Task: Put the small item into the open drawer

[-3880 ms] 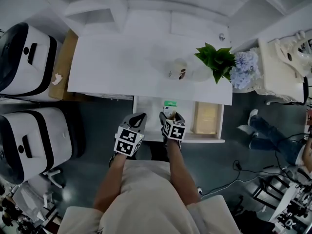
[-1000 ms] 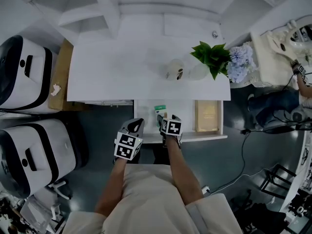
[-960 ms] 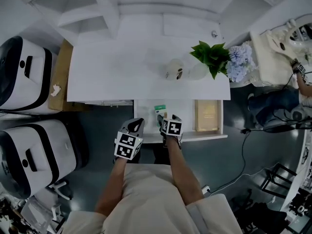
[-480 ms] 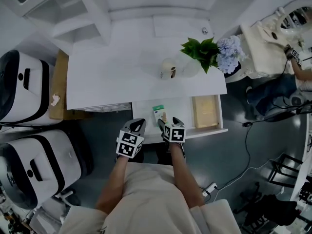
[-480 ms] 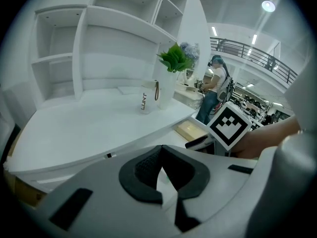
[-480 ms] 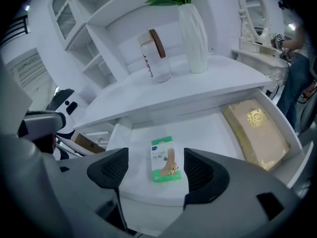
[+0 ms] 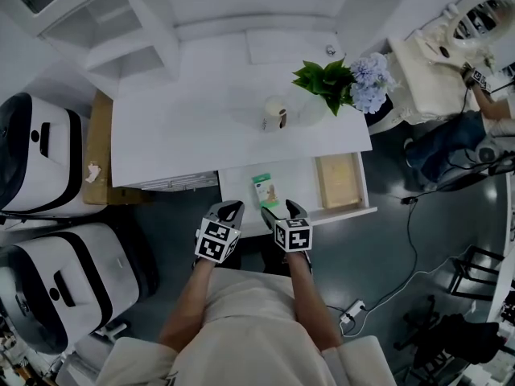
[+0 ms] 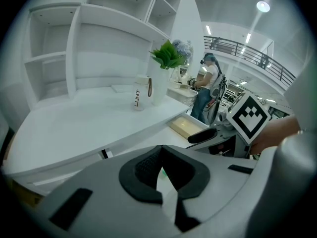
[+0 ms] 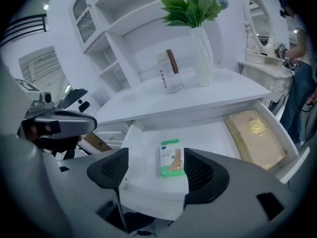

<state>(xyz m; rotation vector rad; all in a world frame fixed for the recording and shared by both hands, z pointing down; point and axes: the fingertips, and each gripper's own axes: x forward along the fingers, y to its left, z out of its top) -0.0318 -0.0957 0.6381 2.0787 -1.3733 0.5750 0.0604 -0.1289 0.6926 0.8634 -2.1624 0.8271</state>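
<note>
White table [image 7: 185, 127], open drawer [image 7: 299, 185] at its front edge, rear hidden under it.
Right tongs [image 7: 280, 208] wide apart, empty, at the drawer's front edge; left tongs [image 8: 161, 148] tips together, empty; small green packet [image 9: 171, 163] flat inside, left of centre, print unreadable.

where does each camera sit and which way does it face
Head view: on the person's head, looking steeply down at the white desk and open drawer; forearms, left gripper and right gripper show.
Left gripper view: on the left gripper, facing across the desk to the shelves; its shut jaws and the right gripper's marker cube show.
Right gripper view: on the right gripper, facing into the drawer; its open jaws frame the green packet, untouched.
Shared: the packet and tan box appear in head and right gripper views.
</note>
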